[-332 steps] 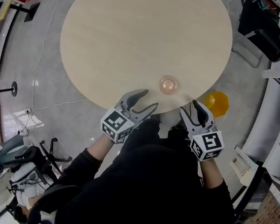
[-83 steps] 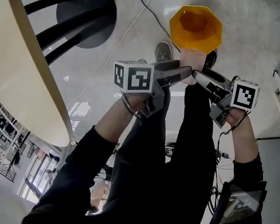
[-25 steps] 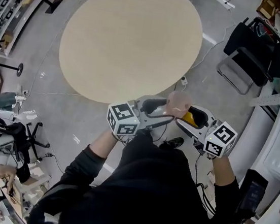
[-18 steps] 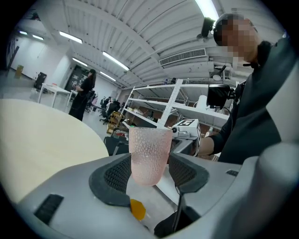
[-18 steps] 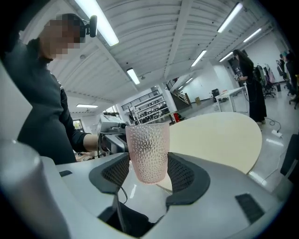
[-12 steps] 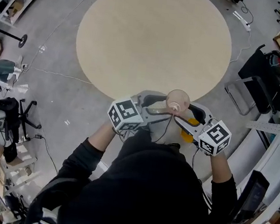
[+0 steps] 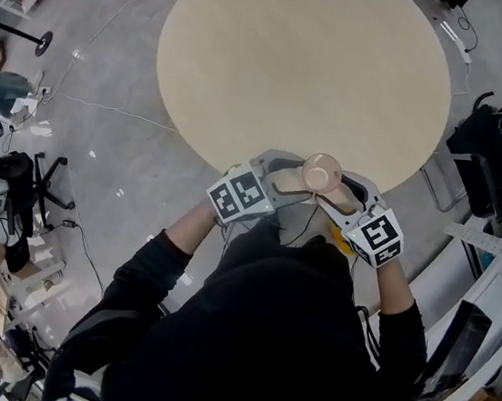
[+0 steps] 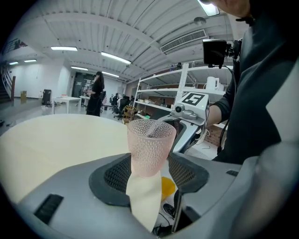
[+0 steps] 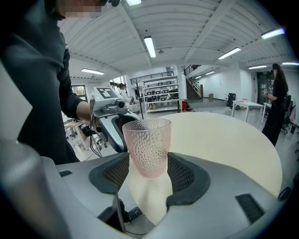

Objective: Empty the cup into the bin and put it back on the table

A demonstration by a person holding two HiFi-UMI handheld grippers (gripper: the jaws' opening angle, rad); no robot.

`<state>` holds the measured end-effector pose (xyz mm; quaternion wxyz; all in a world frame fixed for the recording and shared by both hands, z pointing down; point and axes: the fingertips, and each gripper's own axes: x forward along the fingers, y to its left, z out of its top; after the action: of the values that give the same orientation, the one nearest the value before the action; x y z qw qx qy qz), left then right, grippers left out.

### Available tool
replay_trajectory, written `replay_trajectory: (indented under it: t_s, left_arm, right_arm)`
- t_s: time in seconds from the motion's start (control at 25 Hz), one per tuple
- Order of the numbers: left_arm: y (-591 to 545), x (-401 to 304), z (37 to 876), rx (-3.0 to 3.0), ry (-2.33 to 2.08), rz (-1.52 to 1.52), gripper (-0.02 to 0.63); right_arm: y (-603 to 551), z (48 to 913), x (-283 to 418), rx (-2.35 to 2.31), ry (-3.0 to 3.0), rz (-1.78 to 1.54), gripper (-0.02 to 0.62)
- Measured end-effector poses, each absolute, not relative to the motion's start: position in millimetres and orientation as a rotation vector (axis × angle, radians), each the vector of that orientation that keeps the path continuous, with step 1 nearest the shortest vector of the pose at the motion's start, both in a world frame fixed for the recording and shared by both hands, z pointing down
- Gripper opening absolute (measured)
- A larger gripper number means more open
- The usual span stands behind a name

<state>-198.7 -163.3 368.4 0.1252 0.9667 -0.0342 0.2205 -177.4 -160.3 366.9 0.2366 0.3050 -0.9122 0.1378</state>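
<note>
Cup [image 7: 321,171], pink, see-through and dimpled, stands upright with its mouth up, held over the round pale table [image 7: 305,65] at the 6 o'clock point of the table's rim. Whether its base touches the tabletop cannot be told.

Both grippers hold it at once. The left gripper [image 7: 289,178] reaches in from the cup's 8 o'clock, and in the left gripper view its two dark ribbed pads [image 8: 117,175] press the lower part of the cup [image 8: 150,147] from either side. The right gripper [image 7: 342,192] reaches in from 4 o'clock, and the right gripper view shows its jaws pinching the cup [image 9: 147,147] low on the wall in the same way, with the rim standing clear above the pads. Each gripper's view shows the other gripper just behind the cup, its marker cube up.

Below the cup, through the gap between the left gripper's jaws, a piece of the yellow bin [image 8: 167,186] shows on the floor; in the head view it lies at about 5 o'clock from the cup, mostly hidden under the right gripper.

A black chair [image 7: 488,153] stands off the table at 3 o'clock.
</note>
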Motion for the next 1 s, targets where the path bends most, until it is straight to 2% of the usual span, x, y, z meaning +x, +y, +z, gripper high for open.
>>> replay_trajectory:
  t_s: [0.4, 1.0]
  left_arm:
    - [-198, -201, 433, 2.781, -0.296, 0.912, 0.267]
    - [-228, -228, 470, 2.663, -0.529, 1.064, 0.267]
  right_arm:
    - [-198, 430, -180, 0.734, -2.394, 0.287, 0.262]
    - [-233, 467, -209, 0.661, -2.297, 0.215, 0.262]
